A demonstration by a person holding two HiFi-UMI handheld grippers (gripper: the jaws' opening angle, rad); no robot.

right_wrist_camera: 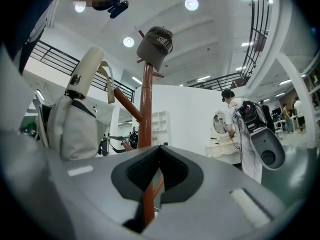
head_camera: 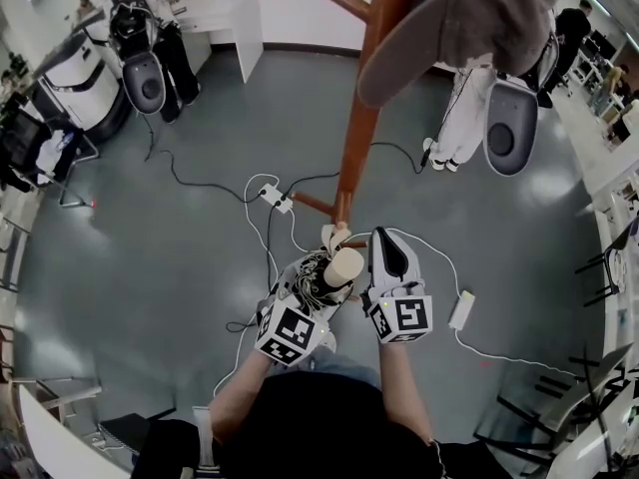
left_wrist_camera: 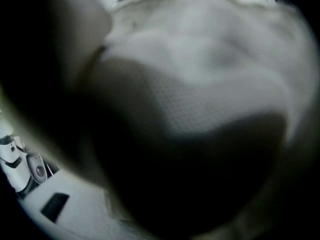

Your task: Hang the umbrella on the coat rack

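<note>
The folded umbrella (head_camera: 318,275), pale grey with a beige handle (head_camera: 345,265), stands handle-up in my left gripper (head_camera: 312,285), whose jaws are shut on its bundled canopy. Blurred umbrella fabric (left_wrist_camera: 190,94) fills the left gripper view and hides the jaws there. My right gripper (head_camera: 385,249) is just right of the umbrella, shut and empty; in its own view the gripper (right_wrist_camera: 159,149) has its pads touching, and the umbrella (right_wrist_camera: 75,116) stands at the left. The wooden coat rack (head_camera: 359,118) rises directly ahead, its pole (right_wrist_camera: 146,109) carrying bare pegs and a grey cap (right_wrist_camera: 155,43) on top.
A power strip and cables (head_camera: 275,196) lie on the grey floor by the rack's base, with a white adapter (head_camera: 461,309) to the right. Two people wearing backpack rigs stand at the far left (head_camera: 150,58) and far right (head_camera: 499,118). Chairs (head_camera: 609,267) line the right edge.
</note>
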